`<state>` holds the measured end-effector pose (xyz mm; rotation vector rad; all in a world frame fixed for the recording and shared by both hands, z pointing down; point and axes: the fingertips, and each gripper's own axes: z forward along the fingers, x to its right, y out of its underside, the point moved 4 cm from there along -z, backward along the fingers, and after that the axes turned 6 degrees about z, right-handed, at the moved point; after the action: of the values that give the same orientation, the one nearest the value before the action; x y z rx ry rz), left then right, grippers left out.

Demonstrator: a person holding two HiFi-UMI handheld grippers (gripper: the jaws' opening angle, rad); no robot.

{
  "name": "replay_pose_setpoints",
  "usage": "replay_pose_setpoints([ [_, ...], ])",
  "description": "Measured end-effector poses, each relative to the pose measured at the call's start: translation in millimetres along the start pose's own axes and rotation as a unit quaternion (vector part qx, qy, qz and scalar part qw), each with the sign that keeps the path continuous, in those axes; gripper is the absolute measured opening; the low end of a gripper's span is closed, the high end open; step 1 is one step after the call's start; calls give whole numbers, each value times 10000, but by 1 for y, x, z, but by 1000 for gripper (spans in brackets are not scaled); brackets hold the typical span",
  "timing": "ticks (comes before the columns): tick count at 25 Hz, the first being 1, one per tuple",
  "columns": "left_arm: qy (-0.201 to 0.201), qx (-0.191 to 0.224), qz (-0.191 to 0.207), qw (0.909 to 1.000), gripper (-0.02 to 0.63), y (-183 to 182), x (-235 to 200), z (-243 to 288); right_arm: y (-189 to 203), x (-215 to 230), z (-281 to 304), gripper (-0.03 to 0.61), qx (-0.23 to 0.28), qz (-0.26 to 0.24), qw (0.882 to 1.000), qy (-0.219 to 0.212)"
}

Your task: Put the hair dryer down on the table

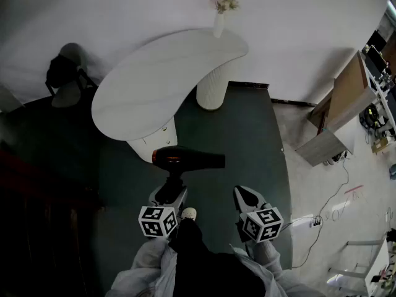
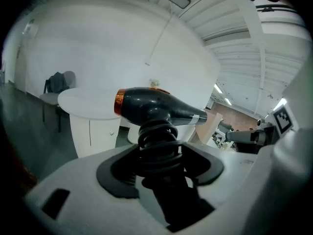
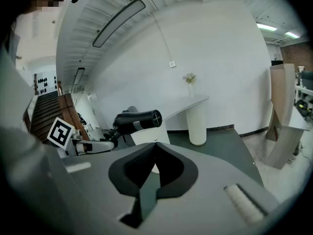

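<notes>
A black hair dryer (image 1: pixel 185 159) with an orange rear ring hangs in the air just short of the white curved table (image 1: pixel 154 85), nozzle pointing right. My left gripper (image 1: pixel 170 193) is shut on its handle, where the coiled cord (image 2: pixel 157 140) is wound; the body (image 2: pixel 151 106) rises above the jaws in the left gripper view. The table (image 2: pixel 83 102) lies behind it there. My right gripper (image 1: pixel 247 197) is beside the left one, shut and empty. In the right gripper view its tips (image 3: pixel 155 146) meet, with the hair dryer (image 3: pixel 137 120) off to the left.
A white vase with dried flowers (image 1: pixel 219 17) stands on the table's far end. A chair with a dark bag (image 1: pixel 65 79) is left of the table. Wooden boards and a low cabinet (image 1: pixel 337 110) stand at the right, with cables (image 1: pixel 322 218) on the floor.
</notes>
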<state>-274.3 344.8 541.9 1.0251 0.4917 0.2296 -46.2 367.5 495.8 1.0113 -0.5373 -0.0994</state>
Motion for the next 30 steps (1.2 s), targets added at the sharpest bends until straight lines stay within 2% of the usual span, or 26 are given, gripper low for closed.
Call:
replay_pose_setpoints([
  [9, -571, 360, -187, 9975, 270, 119, 160, -127, 116, 12, -196, 10, -85, -97, 9985, -538],
  [12, -669, 394, -203, 9968, 270, 149, 207, -166, 139, 16, -250, 10, -82, -210, 9977, -638],
  [16, -796, 475, -197, 9955, 270, 171, 248, -204, 155, 15, -298, 11, -27, -257, 9973, -690],
  [21, -852, 592, -279, 9942, 270, 185, 279, -232, 165, 18, -331, 11, 77, -179, 9968, -774],
  [25, -921, 635, -292, 9933, 270, 183, 284, -241, 161, 13, -336, 11, 135, -195, 9949, -978],
  [30, -980, 644, -204, 9929, 270, 176, 283, -243, 156, 13, -334, 11, 143, -207, 9945, -1013],
])
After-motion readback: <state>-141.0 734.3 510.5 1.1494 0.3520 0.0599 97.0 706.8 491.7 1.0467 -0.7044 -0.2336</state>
